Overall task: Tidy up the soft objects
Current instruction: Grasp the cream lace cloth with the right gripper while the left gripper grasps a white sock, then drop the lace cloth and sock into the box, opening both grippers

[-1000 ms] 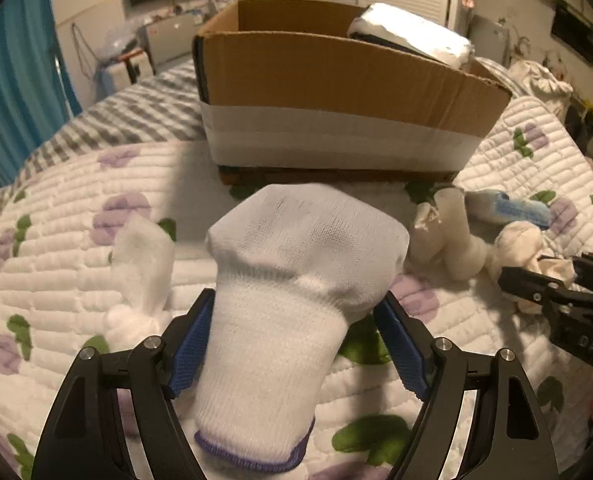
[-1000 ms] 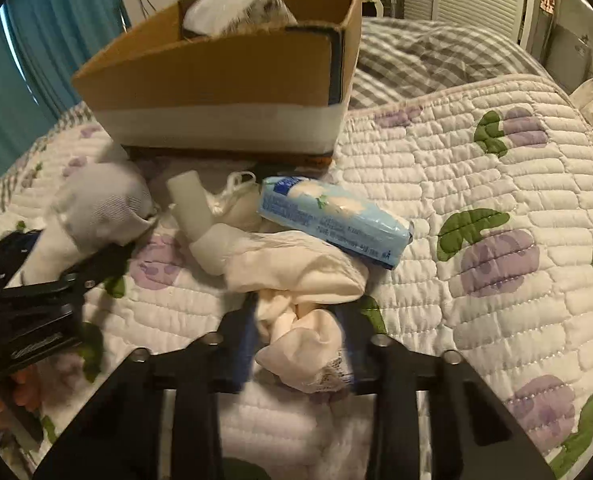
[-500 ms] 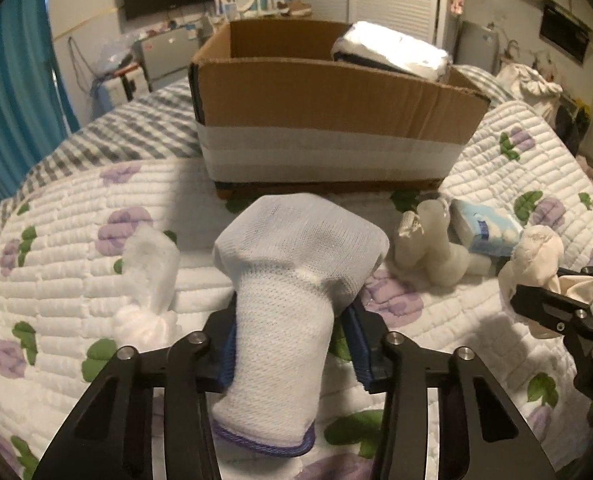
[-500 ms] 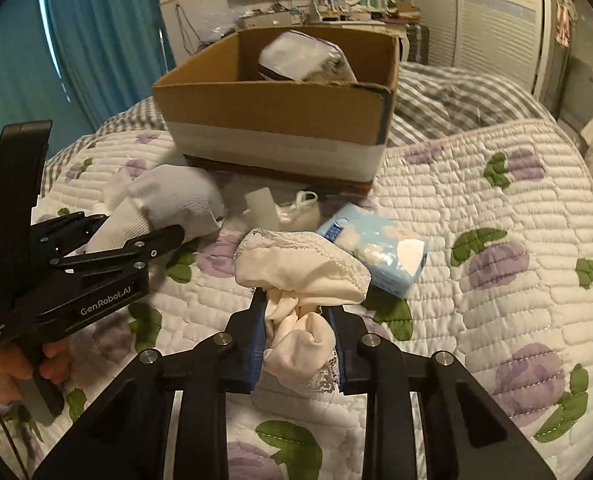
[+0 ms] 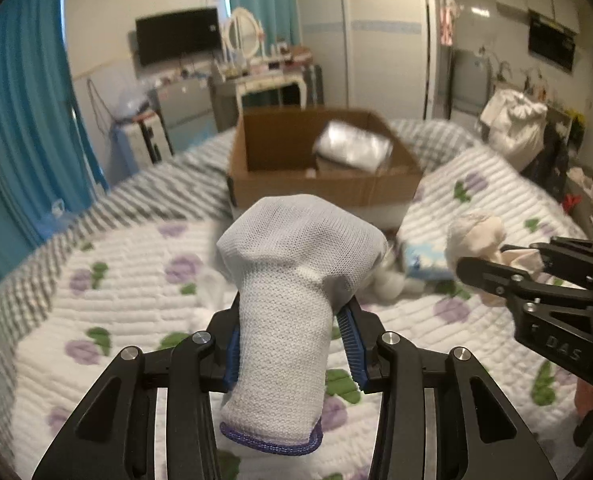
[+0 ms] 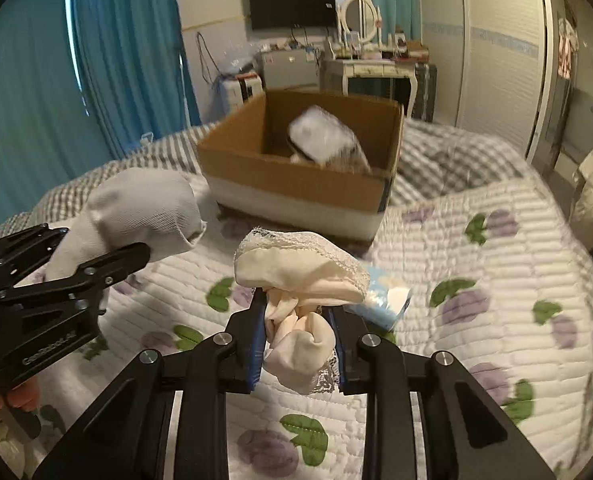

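nearest in the left wrist view, the left gripper (image 5: 292, 344) is seen partly closed, its blue pads pressed on the cuff of a white knitted glove (image 5: 292, 280), whose long axis runs straight ahead with the bunched end forward. in the right wrist view, the right gripper (image 6: 296, 336) is clamped as tight as it goes on a cream lace-trimmed cloth bundle (image 6: 300, 280). both pieces are held clear of the quilted bedspread (image 6: 476, 280). a blue tissue packet (image 6: 384, 300) and further pale bundles, blurred in the left view, are left lying on the quilt just beyond. the cardboard box (image 6: 296, 184), open at the top, is placed directly ahead and lower, about equally near to both hands. a wrapped package (image 6: 324, 140) is seen inside; the box floor is hidden by its front wall, and the far scene is smeared.
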Action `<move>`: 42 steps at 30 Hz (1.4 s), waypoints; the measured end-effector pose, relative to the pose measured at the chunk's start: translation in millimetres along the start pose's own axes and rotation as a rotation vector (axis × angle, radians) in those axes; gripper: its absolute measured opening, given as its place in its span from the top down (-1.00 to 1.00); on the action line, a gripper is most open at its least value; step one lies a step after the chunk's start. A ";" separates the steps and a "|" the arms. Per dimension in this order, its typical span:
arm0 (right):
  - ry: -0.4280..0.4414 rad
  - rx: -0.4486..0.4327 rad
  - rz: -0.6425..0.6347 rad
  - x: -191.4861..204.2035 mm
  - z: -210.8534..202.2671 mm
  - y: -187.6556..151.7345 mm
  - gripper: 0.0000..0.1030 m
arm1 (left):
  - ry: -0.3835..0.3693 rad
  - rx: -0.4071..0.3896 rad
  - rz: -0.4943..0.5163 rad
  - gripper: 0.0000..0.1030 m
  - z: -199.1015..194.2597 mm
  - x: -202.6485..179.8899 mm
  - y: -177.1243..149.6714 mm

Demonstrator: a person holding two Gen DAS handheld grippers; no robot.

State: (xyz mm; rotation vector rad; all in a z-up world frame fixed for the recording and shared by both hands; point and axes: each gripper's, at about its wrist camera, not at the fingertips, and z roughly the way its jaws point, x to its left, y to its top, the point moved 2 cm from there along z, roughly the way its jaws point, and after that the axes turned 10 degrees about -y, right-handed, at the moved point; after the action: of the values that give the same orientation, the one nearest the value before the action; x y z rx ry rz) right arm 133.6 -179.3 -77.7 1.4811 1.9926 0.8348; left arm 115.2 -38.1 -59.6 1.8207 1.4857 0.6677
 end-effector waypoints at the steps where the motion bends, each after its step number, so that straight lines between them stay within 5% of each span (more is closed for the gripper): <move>1: 0.004 -0.017 -0.008 1.8 -10.5 4.7 0.49 | 0.001 -0.014 0.003 0.21 -6.7 -2.2 3.3; 12: -0.008 -0.197 -0.094 14.0 -97.7 56.9 0.49 | 0.027 -0.168 0.054 0.21 -79.0 -15.0 47.7; 19: -0.005 -0.243 -0.075 2.8 -100.2 111.8 0.49 | 0.023 -0.203 0.060 0.21 -68.0 -8.9 88.7; 31: 0.028 -0.076 0.109 -53.5 44.9 198.0 0.49 | -0.020 -0.155 0.026 0.21 61.3 23.5 143.8; 42: 0.034 0.015 0.140 -80.1 171.3 201.4 0.49 | -0.052 -0.084 0.021 0.07 142.8 36.0 133.3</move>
State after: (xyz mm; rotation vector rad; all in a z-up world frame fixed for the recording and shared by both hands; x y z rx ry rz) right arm 407.6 -184.1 -42.2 1.6400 1.9408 0.9102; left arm 313.4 -44.6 -48.3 1.7790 1.3857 0.6782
